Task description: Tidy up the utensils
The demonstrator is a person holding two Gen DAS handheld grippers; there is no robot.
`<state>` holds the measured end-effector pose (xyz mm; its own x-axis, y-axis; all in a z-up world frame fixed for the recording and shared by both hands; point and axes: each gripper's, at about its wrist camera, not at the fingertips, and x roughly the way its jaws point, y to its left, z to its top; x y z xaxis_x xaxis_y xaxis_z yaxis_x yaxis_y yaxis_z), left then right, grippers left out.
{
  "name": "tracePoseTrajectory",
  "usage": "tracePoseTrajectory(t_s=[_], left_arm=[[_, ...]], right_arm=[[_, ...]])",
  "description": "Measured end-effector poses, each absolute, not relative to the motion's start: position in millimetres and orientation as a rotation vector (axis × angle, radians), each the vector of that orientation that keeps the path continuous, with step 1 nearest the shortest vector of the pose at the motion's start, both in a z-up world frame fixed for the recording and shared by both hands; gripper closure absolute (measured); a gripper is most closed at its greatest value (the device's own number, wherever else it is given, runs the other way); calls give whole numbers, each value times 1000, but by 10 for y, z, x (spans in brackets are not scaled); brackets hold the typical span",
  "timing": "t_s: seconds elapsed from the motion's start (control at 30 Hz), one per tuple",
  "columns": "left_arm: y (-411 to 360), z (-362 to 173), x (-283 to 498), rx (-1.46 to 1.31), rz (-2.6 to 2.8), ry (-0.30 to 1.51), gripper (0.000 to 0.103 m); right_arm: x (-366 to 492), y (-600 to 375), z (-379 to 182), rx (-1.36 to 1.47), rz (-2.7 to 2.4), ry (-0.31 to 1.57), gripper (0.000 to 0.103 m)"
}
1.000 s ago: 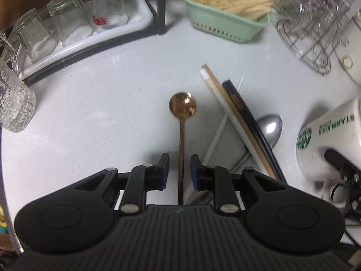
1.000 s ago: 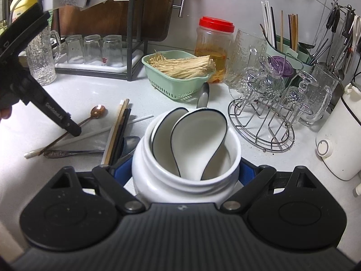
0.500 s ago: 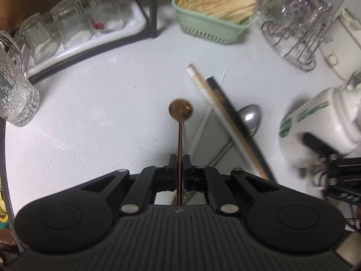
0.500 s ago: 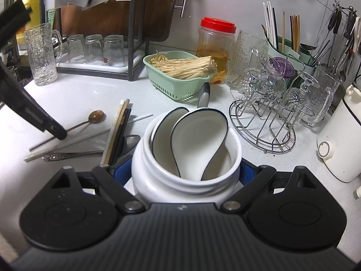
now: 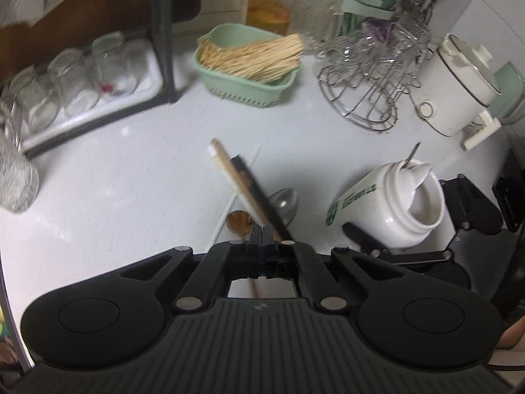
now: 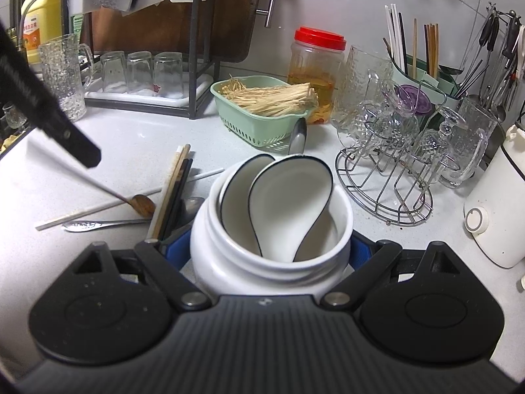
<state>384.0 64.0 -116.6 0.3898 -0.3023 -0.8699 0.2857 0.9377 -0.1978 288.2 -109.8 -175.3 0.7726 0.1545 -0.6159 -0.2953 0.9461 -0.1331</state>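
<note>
Above the white counter, your left gripper is clamped on the copper spoon, its bowl hanging beside the chopsticks; your right gripper clasps the white jar holding 2 ceramic spoons.

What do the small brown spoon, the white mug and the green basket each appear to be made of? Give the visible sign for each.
Small brown spoon: probably metal with a copper-coloured finish; thin rigid handle, dull sheen on the bowl.
White mug: looks like glazed ceramic; thick walls, smooth glossy white surface.
Green basket: most likely moulded plastic; matte pastel colour, slotted sides.
</note>
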Motion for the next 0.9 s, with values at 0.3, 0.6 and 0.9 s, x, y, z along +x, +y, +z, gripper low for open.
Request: tracePoseTrajectory(t_s=[0.3, 0.6, 0.9], left_arm=[[673, -1347, 4007, -21, -391, 1163, 103], [944, -1769, 3956, -80, -311, 1215, 96], [882, -2013, 3959, -88, -252, 1203, 61]], right_arm=[[2900, -1102, -1761, -230, 258, 649, 9], [2900, -1104, -1768, -224, 254, 650, 9], [2903, -1091, -1772, -232, 251, 652, 9]])
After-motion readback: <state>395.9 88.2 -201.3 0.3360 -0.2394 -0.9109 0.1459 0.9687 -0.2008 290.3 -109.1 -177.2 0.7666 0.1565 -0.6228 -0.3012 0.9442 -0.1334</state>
